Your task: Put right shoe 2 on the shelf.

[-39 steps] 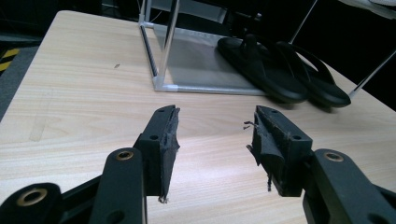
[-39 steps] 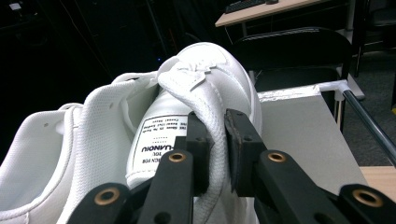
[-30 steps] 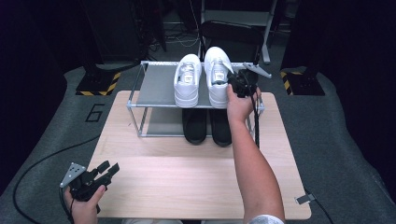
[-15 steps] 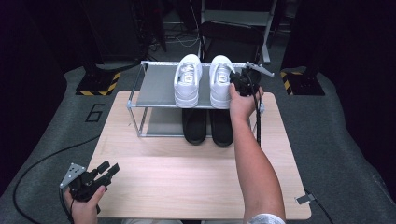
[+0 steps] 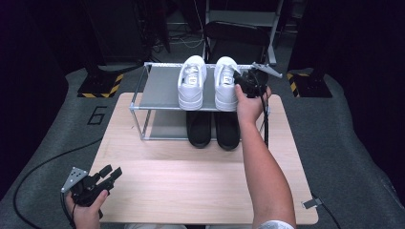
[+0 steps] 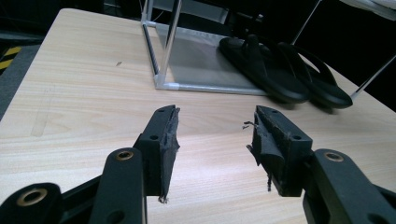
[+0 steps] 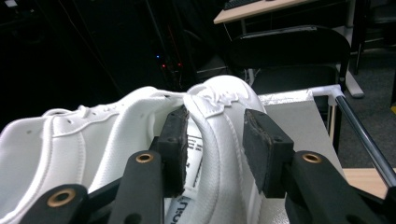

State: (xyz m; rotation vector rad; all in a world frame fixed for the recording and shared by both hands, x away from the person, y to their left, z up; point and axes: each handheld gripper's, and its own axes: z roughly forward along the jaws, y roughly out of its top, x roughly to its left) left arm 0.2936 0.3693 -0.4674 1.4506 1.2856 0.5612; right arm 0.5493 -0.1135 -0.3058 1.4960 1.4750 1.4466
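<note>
Two white sneakers stand side by side on the top shelf of a metal shoe rack (image 5: 160,88): the left sneaker (image 5: 192,82) (image 7: 70,140) and the right sneaker (image 5: 225,83) (image 7: 224,98). My right gripper (image 5: 248,81) (image 7: 215,140) is at the right sneaker's outer side. Its jaws have just been opening. The sneaker's side wall stands between them, and the pads no longer press on it. My left gripper (image 5: 111,171) (image 6: 215,130) hovers open over the table's near left corner with nothing between its jaws.
A pair of black flip-flops (image 5: 212,130) (image 6: 280,74) lies on the rack's lower shelf. The rack stands at the back of the wooden table (image 5: 191,176). Behind it are a dark chair (image 7: 289,51) and cables on the floor.
The right sneaker has straightened and settled a little nearer the shelf's front, beside its mate. Both hands have stayed where they were.
</note>
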